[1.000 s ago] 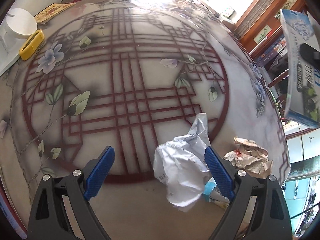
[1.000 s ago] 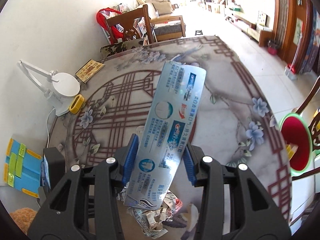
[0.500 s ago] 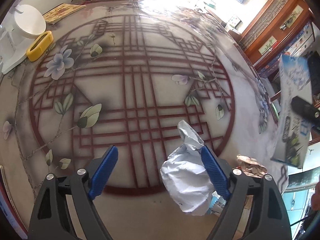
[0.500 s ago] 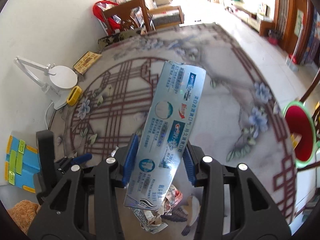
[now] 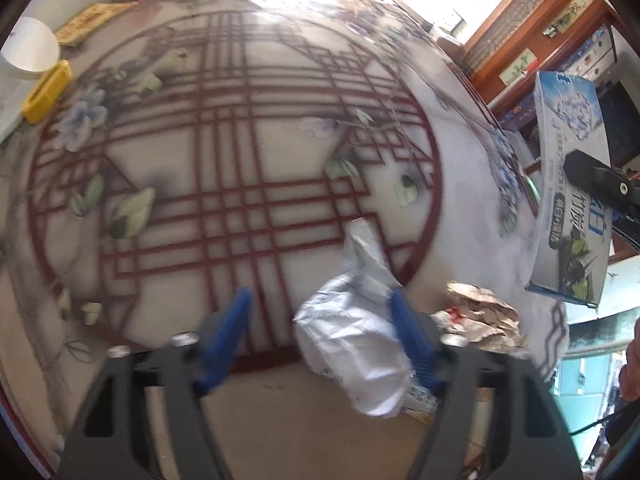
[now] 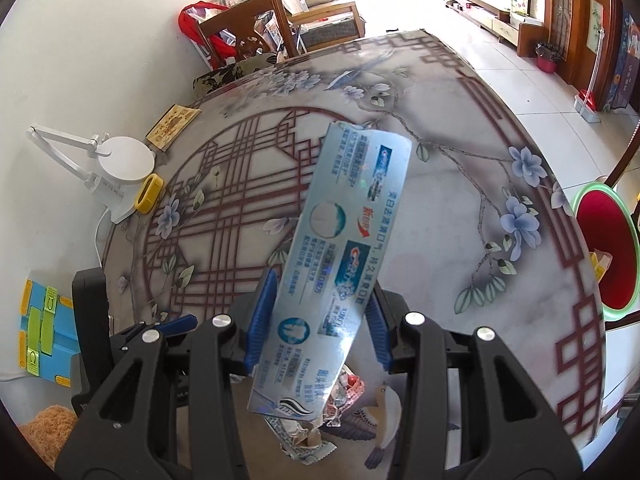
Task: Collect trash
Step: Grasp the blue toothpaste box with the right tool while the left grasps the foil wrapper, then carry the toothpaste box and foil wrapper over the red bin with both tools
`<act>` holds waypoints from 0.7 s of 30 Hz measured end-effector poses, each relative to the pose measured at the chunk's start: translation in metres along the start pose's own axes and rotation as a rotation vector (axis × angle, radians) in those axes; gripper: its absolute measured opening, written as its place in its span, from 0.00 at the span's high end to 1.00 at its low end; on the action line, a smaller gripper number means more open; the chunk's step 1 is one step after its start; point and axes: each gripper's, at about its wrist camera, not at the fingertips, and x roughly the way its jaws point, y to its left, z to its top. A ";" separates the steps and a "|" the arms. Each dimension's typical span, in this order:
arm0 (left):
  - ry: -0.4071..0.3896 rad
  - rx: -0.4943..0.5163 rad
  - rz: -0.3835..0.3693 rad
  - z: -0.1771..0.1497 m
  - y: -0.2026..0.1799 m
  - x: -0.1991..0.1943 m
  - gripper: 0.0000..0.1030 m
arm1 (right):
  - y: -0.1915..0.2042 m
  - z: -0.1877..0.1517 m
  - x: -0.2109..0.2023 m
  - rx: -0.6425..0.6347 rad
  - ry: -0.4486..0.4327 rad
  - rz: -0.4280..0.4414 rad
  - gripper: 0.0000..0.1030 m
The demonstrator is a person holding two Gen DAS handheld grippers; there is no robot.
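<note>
Landmark: I take the red lattice circle (image 5: pixel 224 160) on the table (image 5: pixel 472 184) as reference.
Left gripper (image 5: pixel 320 336): I see its fingers spread apart, gripping nothing; white wad (image 5: pixel 356 344) lies between them, against the right pad, at the circle's near rim.
Wad axis: its tail points away from me, into the circle.
Right gripper (image 6: pixel 318 320): I hold the box (image 6: pixel 340 256) clenched across its width; long axis runs forward along the fingers, above the circle.
Bin (image 6: pixel 606 256): off the table's right edge, well outside the circle; judged the box's destination.
Nearer arm: left for the wad; brown wad (image 5: pixel 480 316) lies just right of it, outside the circle.
Count: one box, one white wad, one brown wad, some wrappers (image 6: pixel 316 420) under the box (number unclear).
</note>
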 end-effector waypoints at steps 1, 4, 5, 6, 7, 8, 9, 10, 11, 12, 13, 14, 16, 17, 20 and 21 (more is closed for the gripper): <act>-0.001 -0.002 -0.014 0.000 -0.002 -0.001 0.58 | -0.001 0.000 0.000 0.003 0.000 0.001 0.59; -0.035 0.017 0.006 0.005 -0.015 -0.009 0.70 | -0.007 0.001 -0.005 0.005 -0.006 0.000 0.59; -0.046 0.016 0.009 0.008 -0.018 -0.011 0.76 | -0.009 0.001 -0.008 0.004 -0.011 -0.003 0.59; -0.061 0.011 0.010 0.011 -0.021 -0.015 0.76 | -0.011 0.001 -0.010 0.003 -0.016 -0.005 0.59; -0.077 0.007 0.014 0.015 -0.023 -0.018 0.78 | -0.013 0.002 -0.013 0.002 -0.021 -0.007 0.59; -0.101 0.005 0.022 0.020 -0.027 -0.024 0.82 | -0.016 0.002 -0.016 0.001 -0.026 -0.009 0.59; -0.117 0.005 0.026 0.023 -0.030 -0.028 0.82 | -0.019 0.003 -0.019 0.001 -0.032 -0.012 0.59; -0.136 0.003 0.028 0.026 -0.033 -0.033 0.82 | -0.022 0.004 -0.022 0.001 -0.038 -0.014 0.59; -0.161 -0.001 0.027 0.031 -0.039 -0.039 0.82 | -0.026 0.005 -0.026 0.002 -0.045 -0.016 0.59; -0.175 -0.004 0.025 0.034 -0.041 -0.043 0.83 | -0.030 0.006 -0.029 0.003 -0.050 -0.016 0.59; -0.194 -0.007 0.021 0.038 -0.047 -0.047 0.83 | -0.034 0.007 -0.032 0.004 -0.056 -0.018 0.59; -0.208 -0.009 0.017 0.041 -0.052 -0.051 0.83 | -0.037 0.008 -0.035 0.005 -0.060 -0.019 0.59; -0.237 -0.007 0.005 0.047 -0.065 -0.057 0.83 | -0.046 0.009 -0.040 0.009 -0.068 -0.018 0.59; -0.247 -0.005 0.001 0.049 -0.072 -0.060 0.83 | -0.051 0.010 -0.042 0.012 -0.071 -0.017 0.59; -0.267 0.005 -0.007 0.055 -0.092 -0.062 0.83 | -0.065 0.012 -0.049 0.017 -0.079 -0.013 0.59; -0.272 0.007 -0.010 0.056 -0.098 -0.063 0.83 | -0.072 0.013 -0.051 0.019 -0.081 -0.012 0.59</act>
